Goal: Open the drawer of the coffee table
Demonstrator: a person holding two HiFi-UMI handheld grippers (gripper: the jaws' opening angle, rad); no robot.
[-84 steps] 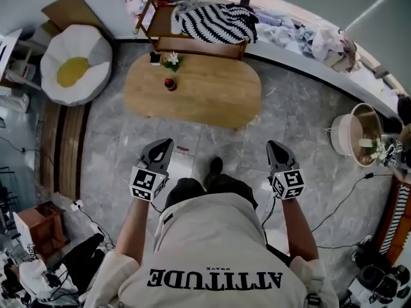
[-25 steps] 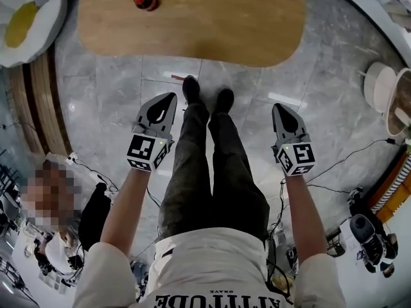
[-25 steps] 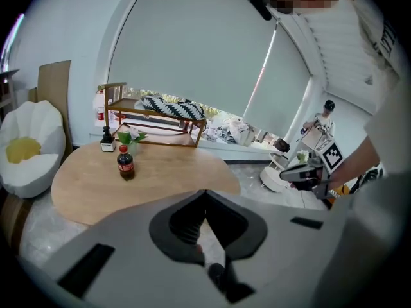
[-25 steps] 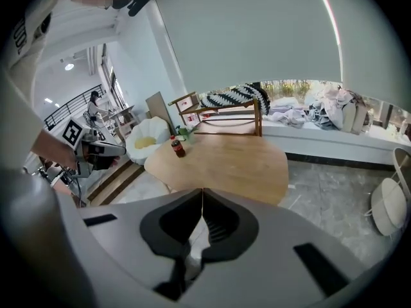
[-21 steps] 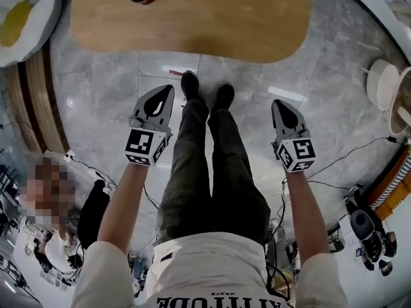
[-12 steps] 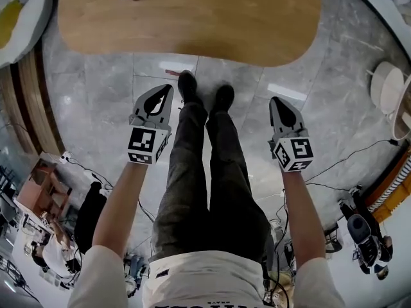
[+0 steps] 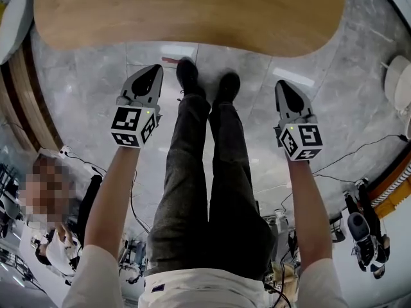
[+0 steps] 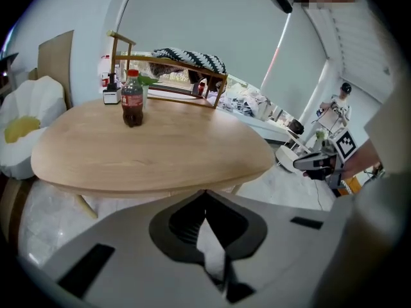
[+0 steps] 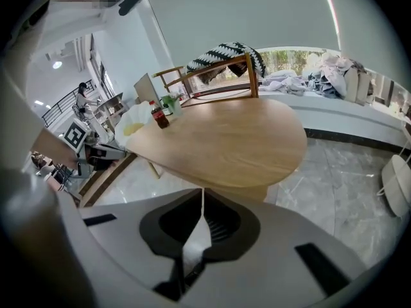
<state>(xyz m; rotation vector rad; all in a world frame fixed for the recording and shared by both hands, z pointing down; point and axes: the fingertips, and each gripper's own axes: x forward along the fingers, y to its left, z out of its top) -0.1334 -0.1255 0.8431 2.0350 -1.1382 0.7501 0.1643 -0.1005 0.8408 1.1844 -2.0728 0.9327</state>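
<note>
Bright, even daylight, with pale glare streaks on the glossy floor [image 7: 290,77]. Strong fisheye bending and dark vignetted corners in both gripper views. Sharp at centre, softer toward edges

Both arms outstretched, left tongs [image 7: 146,77] and right tongs [image 7: 286,95] closed, empty.

the head view's top edge cuts off the coffee table [image 7: 192,18], whose drawer is hidden.
</note>
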